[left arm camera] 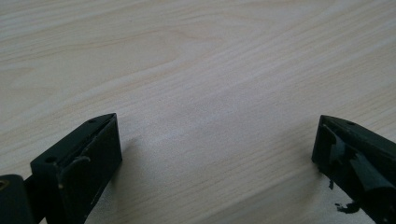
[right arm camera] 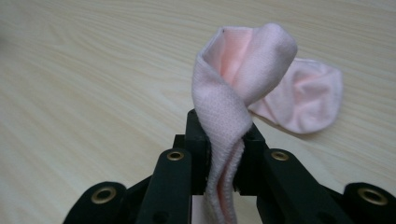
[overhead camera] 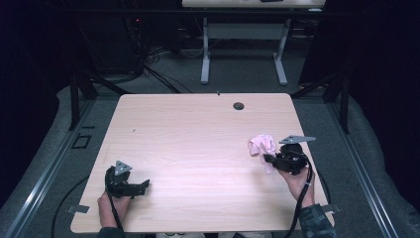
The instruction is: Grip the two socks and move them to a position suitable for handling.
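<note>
Bare table [overhead camera: 198,144] between both tongs

Left gripper [overhead camera: 144,187]: black, grey three-cornered plate on top, black cable trailing, lower left.
Right gripper [overhead camera: 266,158]: black, brass-ringed screw holes, grey plate, black cable.
Sleeve [overhead camera: 315,221]: dark, mottled, lower right.

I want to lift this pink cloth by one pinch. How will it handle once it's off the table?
The pink cloth is probably floppy: it bends over above the right gripper and its far end lies on the table. It looks light, a thin knit. Its texture suggests it will hardly slip from the shut jaws.
</note>
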### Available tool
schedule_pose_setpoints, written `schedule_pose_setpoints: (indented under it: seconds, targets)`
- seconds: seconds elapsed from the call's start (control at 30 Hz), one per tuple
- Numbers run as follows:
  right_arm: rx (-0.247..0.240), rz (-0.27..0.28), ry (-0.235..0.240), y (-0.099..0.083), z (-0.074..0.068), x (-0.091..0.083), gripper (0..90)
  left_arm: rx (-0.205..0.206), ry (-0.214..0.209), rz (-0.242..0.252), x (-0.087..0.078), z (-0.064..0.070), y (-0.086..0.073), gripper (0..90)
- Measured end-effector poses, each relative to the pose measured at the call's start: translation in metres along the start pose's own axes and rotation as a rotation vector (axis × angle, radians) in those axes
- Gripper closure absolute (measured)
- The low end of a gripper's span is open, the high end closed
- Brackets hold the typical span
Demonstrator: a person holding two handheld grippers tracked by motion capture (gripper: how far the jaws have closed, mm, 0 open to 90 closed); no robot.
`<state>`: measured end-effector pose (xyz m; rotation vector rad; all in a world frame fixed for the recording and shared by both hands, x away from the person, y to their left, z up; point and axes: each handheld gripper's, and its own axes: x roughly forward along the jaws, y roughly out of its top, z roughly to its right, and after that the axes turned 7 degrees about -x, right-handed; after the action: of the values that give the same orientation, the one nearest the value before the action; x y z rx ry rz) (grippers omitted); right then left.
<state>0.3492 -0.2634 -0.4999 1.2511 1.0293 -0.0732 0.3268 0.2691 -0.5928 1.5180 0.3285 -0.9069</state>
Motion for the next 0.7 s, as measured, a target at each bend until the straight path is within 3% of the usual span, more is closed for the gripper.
schedule_pose_setpoints:
  seconds: [0.03,0.17,0.23,0.27,0.33,0.4,0.57,0.6,0.7]
  targets:
    - [0.000,0.000,0.000,0.000,0.000,0.000,79.0,0.000,0.000,0.000,0.000,0.000,0.000,1.3]
    - [-0.030,0.010,0.081,0.002,-0.025,0.000,79.0,-0.001,0.000,0.000,0.000,0.000,0.000,1.3]
    - [-0.045,0.005,0.102,0.002,-0.030,0.000,79.0,-0.003,-0.001,0.001,0.000,0.000,0.000,1.3]
    - [-0.058,0.005,0.134,0.002,-0.043,0.003,79.0,0.000,-0.001,0.000,0.000,0.000,0.000,1.3]
    - [-0.073,0.004,0.157,0.002,-0.049,0.004,78.9,-0.003,-0.001,0.001,0.000,0.000,0.000,1.3]
    - [-0.100,0.000,0.197,0.002,-0.064,0.008,78.9,-0.003,-0.001,0.001,0.000,0.000,0.000,1.3]
    - [-0.154,-0.028,0.289,0.001,-0.094,0.018,78.9,-0.003,-0.001,0.001,0.000,0.000,0.000,1.3]
    - [-0.168,-0.043,0.323,-0.001,-0.105,0.023,78.9,-0.003,-0.001,0.001,0.000,0.000,0.000,1.3]
    - [-0.184,-0.066,0.352,-0.004,-0.116,0.030,78.8,-0.003,-0.001,0.001,0.000,0.000,0.000,1.4]
